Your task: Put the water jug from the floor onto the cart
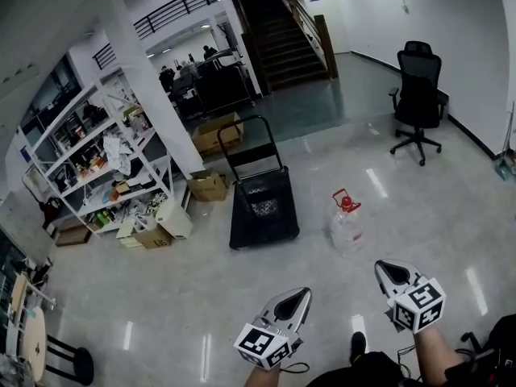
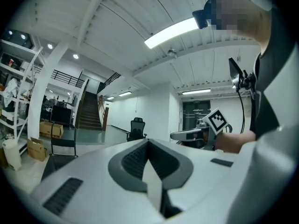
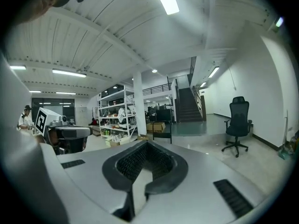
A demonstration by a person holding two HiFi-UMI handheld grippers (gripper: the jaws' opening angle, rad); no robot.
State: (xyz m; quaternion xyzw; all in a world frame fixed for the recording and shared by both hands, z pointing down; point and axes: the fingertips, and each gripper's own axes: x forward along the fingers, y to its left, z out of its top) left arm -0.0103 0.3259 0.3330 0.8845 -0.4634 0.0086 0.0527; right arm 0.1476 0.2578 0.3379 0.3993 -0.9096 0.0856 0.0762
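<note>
A clear water jug (image 1: 347, 226) with a red cap and handle stands on the glossy floor, just right of the black flat cart (image 1: 263, 208). The cart's upright handle (image 1: 246, 143) is at its far end. My left gripper (image 1: 301, 295) is shut and empty, near the bottom middle of the head view, short of the cart and jug. My right gripper (image 1: 380, 267) is also shut and empty, a little nearer than the jug and to its right. In the left gripper view the jaws (image 2: 148, 146) meet at a point, and in the right gripper view (image 3: 147, 148) likewise. The jug is hidden in both gripper views.
White shelving (image 1: 105, 160) full of items lines the left, with cardboard boxes (image 1: 208, 185) at its foot. A white pillar (image 1: 153, 87) stands behind the cart. A black office chair (image 1: 418, 95) is at the far right, stairs (image 1: 282, 39) at the back, and a stool (image 1: 68, 361) at the near left.
</note>
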